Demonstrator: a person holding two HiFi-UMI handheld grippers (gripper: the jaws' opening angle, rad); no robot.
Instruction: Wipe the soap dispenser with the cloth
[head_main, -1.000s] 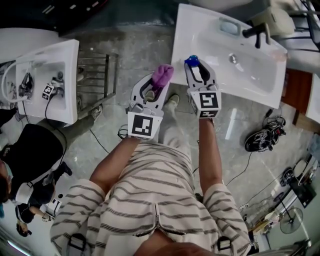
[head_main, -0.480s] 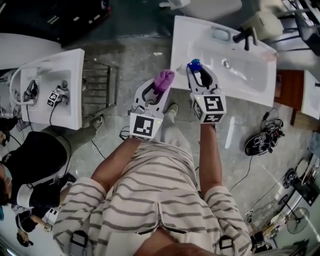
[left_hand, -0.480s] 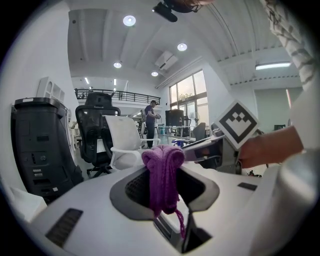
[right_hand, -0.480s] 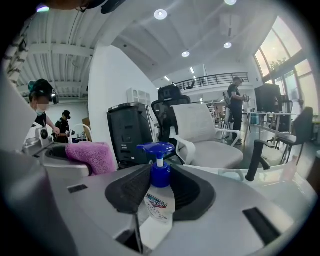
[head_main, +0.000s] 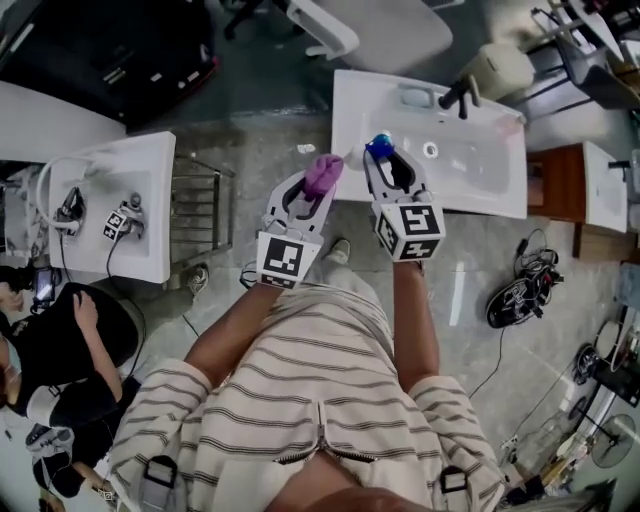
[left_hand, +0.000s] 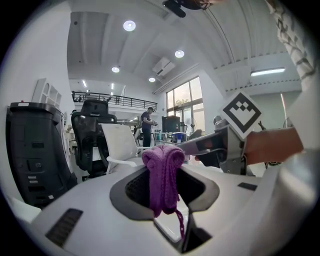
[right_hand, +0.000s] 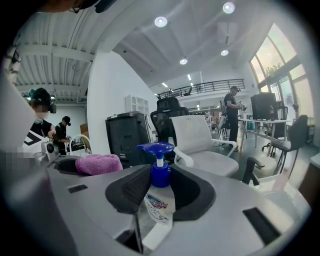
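we grip the bunched purple cloth (left_hand: 163, 170) in our left gripper (head_main: 320, 182) at twelve o'clock in the head view, and our right gripper (head_main: 386, 160), at three o'clock of it, clamps the upright blue-pumped soap dispenser (right_hand: 160, 197) by its body, over the near edge of the white sink (head_main: 490, 180) at one o'clock.

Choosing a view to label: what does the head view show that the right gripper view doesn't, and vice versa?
Head view only: the sink with its black faucet. Right gripper view only: the printed label and clear body of the soap dispenser, jaws pressing it. Both: the dispenser's blue pump in the right claw, the purple cloth in the left claw.
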